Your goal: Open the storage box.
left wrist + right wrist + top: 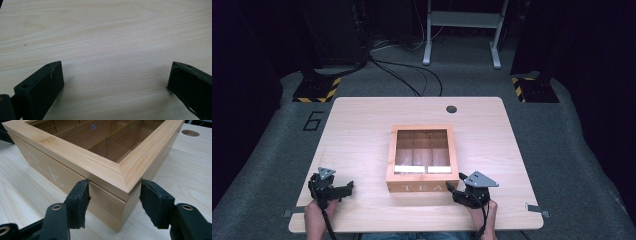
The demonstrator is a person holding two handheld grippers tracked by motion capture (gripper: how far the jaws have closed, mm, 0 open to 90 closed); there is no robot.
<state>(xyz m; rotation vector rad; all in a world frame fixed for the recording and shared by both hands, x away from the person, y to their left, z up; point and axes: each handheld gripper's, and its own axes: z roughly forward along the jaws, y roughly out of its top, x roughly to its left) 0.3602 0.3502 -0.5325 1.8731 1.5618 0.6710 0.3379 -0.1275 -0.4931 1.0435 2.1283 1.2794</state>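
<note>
A wooden tea box [422,159] with a windowed lid stands closed in the middle of the light wooden desk [357,125], its front face lettered "TEA" and its inner dividers visible through the pane. The right tool [453,190] sits at the box's near right corner, held by the person's right hand [482,216], with a grey three-cornered plate [480,179] on top. In the right gripper view the right tool [114,196] has its jaws spread to either side of that corner: one jaw lies against or just beside the lettered front face, the other just beside the side face, and whether either pad actually presses the wood cannot be told. The tea box [100,162] rises just ahead of the tool, its lid seam running level with the jaw tips. Beyond the box, a round cable hole [190,133] opens in the desk. The left tool [346,189] rests well apart from the box, off to its left near the desk's front edge, held by the left hand [315,217]. In the left gripper view the left tool [115,75] has its jaws spread wide over bare desk [105,35], with nothing between them.
</note>
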